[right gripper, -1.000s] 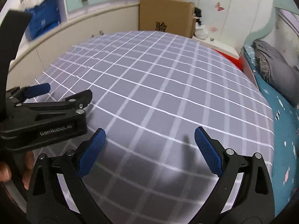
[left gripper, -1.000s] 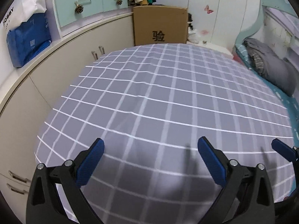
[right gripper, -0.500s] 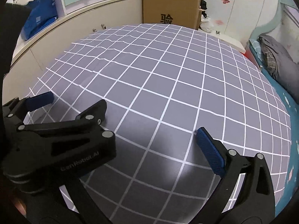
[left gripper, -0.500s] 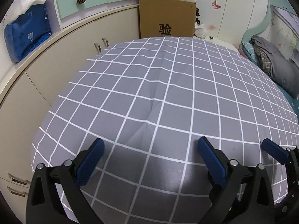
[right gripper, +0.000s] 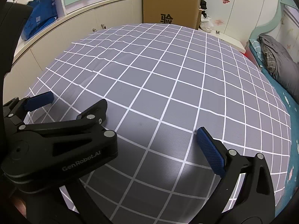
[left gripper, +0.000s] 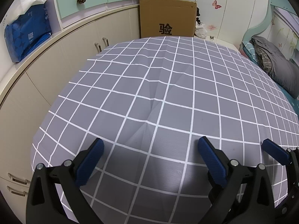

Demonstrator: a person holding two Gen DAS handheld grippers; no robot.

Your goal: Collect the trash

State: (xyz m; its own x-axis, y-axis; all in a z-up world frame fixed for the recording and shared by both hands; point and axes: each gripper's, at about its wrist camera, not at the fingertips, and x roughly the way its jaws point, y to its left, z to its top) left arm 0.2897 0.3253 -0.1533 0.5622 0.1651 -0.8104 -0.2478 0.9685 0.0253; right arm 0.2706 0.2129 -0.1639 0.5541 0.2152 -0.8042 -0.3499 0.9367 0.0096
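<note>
Left wrist view: my left gripper [left gripper: 148, 155] hangs spread wide and empty over the grey checked cloth [left gripper: 168, 93]. Behind the cloth stands a cardboard box [left gripper: 166, 16]. To its right my right gripper [right gripper: 149, 141], fingers also apart, holds nothing. I cannot see any trash.

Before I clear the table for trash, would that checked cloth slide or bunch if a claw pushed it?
The checked cloth would probably bunch: creases already run through its middle, so it looks thin and floppy. It drapes over the table edge, so a push might drag it sideways. Both claws, left and right, are open and empty.
</note>
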